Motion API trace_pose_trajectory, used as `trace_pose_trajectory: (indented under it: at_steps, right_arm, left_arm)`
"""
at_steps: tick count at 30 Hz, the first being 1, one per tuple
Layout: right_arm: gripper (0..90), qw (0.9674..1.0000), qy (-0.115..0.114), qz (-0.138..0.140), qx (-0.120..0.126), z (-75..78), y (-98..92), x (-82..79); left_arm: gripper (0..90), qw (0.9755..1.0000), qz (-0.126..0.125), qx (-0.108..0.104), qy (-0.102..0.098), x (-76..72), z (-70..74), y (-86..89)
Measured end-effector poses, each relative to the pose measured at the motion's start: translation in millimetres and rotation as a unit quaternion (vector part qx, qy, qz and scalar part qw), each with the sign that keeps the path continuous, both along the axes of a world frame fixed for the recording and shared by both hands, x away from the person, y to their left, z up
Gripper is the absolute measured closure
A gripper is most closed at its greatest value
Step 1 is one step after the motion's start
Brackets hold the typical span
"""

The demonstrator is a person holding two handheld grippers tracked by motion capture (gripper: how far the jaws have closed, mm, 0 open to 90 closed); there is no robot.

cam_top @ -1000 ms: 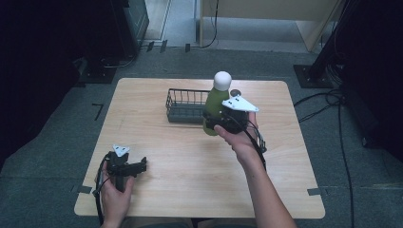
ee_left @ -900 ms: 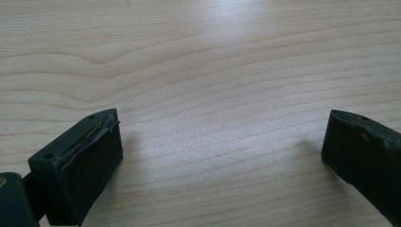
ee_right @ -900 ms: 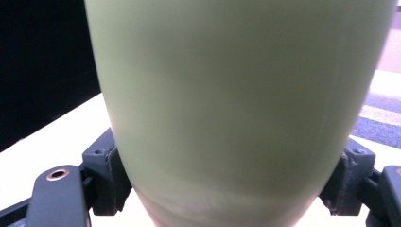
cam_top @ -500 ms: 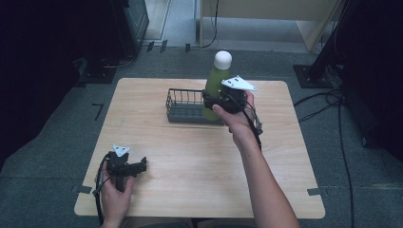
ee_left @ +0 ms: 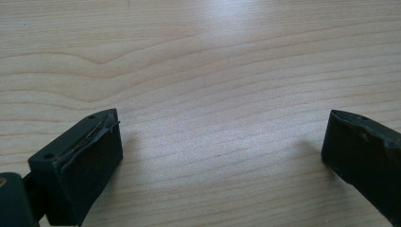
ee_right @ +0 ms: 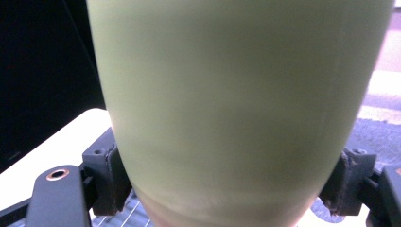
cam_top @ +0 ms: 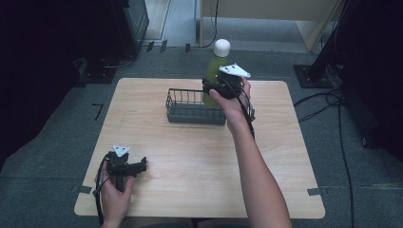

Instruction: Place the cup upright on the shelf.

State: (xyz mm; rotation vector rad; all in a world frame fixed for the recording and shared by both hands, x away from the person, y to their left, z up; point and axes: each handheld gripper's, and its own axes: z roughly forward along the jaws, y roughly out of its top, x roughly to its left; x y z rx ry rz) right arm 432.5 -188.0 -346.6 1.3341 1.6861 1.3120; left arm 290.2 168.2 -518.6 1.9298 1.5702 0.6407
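Standing upright in the right gripper [cam_top: 215, 88], the green bottle [cam_top: 215, 64] with its white cap [cam_top: 222, 47] is clamped low on its body, above the right end of the wire basket [cam_top: 189, 108]. In the right gripper view the black jaws press on both sides of the bottle [ee_right: 236, 104], and basket wires show just beneath its base; whether the base touches them I cannot tell. The basket sits toward the far middle of the table [cam_top: 199, 175], near the far edge but not at it, with bare wood to its left and right.

The left gripper [cam_top: 134, 167] rests in the person's left hand [cam_top: 115, 194] near the front left corner, close to the near edge and well apart from the basket. Its jaws stand wide apart in the left gripper view, holding nothing, just over bare wood [ee_left: 213, 71].

Between the two hands a broad stretch of tabletop lies open, crossed by the right forearm [cam_top: 254, 166] coming in from the near edge. Cables [cam_top: 332, 102] trail on the floor past the right edge.
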Motion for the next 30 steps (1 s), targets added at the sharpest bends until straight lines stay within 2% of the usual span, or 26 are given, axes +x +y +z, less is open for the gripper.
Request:
trace_pose_trajectory:
  at_steps: [4,13,22,25,30]
  right_arm:
    - [20.3,1.0000,-0.005,-0.006,-0.005,-7.3,0.3,6.3]
    - [20.2,0.9994,0.019,-0.008,-0.027,-32.1,7.3,11.2]
    - [20.2,0.9986,0.030,-0.008,-0.043,-51.1,10.1,12.2]
    - [20.0,0.9989,0.025,-0.002,-0.039,-52.2,9.5,11.0]
    - [19.5,0.9988,0.033,0.003,-0.036,-51.6,7.4,12.1]
  left_arm:
    - [0.1,1.0000,0.000,0.000,0.000,0.0,0.0,0.0]
    - [0.1,1.0000,0.000,0.000,0.000,0.0,0.0,0.0]
    - [0.1,1.0000,0.000,0.000,0.000,0.0,0.0,0.0]
    - [0.1,1.0000,-0.001,0.000,0.000,0.0,0.0,-0.1]
    - [0.1,1.0000,-0.002,0.000,0.000,0.0,-0.1,-0.2]
